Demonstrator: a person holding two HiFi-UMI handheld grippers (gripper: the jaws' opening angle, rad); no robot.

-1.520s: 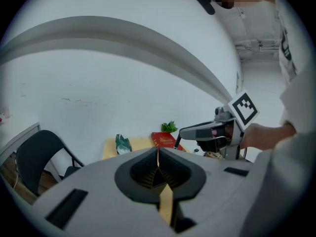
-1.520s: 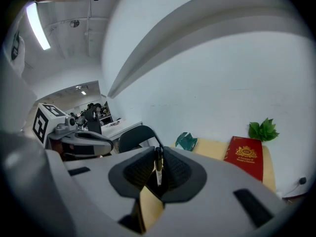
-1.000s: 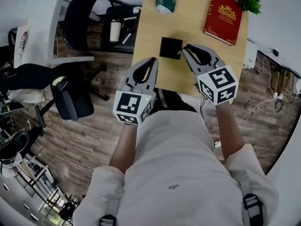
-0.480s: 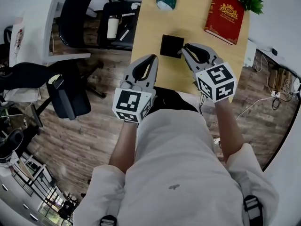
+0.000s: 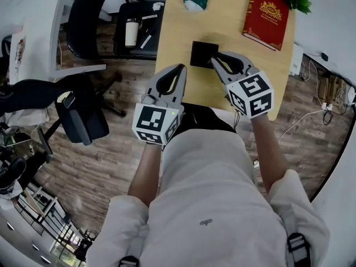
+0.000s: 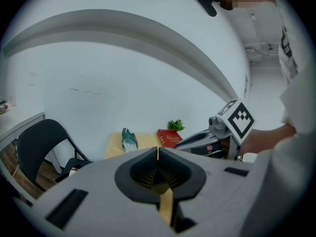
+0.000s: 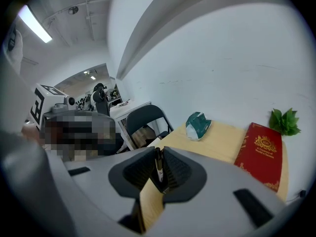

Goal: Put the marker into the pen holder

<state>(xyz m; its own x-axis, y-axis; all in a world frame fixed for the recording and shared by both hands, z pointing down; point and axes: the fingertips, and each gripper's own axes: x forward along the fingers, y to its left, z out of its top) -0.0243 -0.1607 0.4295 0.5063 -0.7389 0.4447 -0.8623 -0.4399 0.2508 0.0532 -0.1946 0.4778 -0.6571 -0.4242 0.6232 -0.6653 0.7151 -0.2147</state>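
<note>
Right gripper (image 5: pixel 213 62) has edged left to the black square pen holder (image 5: pixel 203 53), clamping a slim dark marker (image 7: pixel 158 164); left gripper (image 5: pixel 181 68) closed, empty. Misaligned release could hit the holder's rim.

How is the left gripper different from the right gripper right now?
The left gripper is shut on nothing, while the right gripper is shut on the marker. The right gripper's tips reach the black pen holder; the left gripper's tips are short of it, off to its left. Both are grey, carry a square-marker cube and point toward the wooden table.
</note>
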